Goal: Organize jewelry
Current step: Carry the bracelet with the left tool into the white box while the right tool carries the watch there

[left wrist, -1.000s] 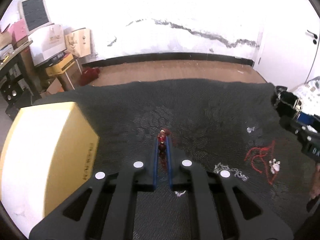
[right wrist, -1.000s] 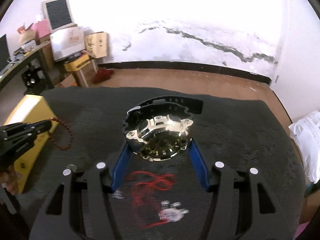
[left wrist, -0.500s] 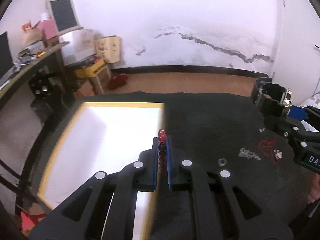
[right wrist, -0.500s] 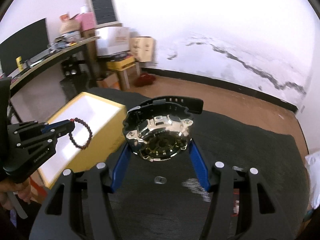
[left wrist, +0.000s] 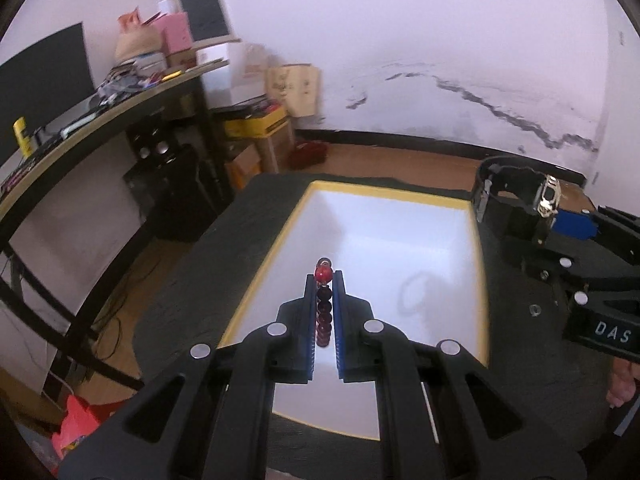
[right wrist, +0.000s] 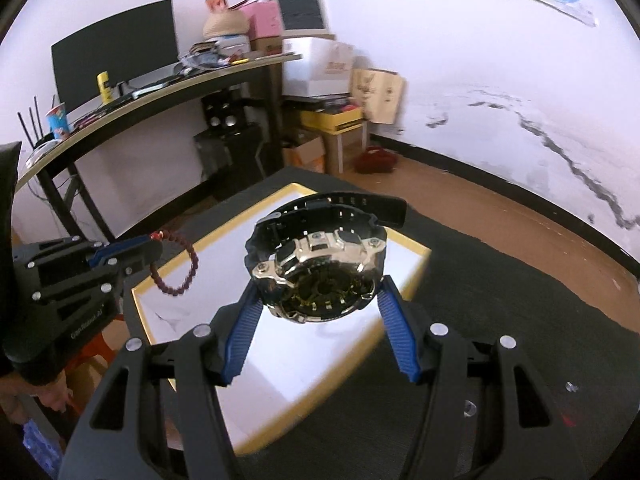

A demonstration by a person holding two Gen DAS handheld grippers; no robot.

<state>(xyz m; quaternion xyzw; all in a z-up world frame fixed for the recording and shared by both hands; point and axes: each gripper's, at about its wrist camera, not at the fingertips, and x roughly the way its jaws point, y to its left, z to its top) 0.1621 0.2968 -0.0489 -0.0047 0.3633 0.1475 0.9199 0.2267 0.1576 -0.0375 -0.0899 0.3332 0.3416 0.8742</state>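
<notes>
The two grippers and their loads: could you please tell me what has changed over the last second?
Both grippers swung left from above the dark cloth to above the yellow-rimmed box. The left gripper now holds the red bead bracelet over its white interior, and the right gripper has brought the black watch over it too. Both grips are unchanged; nothing was released.

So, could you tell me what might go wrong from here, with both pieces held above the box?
1. The bead bracelet hangs by a few beads from the left gripper; it may slip out early.
2. The watch, in the right gripper, sits near the yellow-rimmed box edge and might drop outside.
3. Released together, the watch could land on the bracelet.
</notes>
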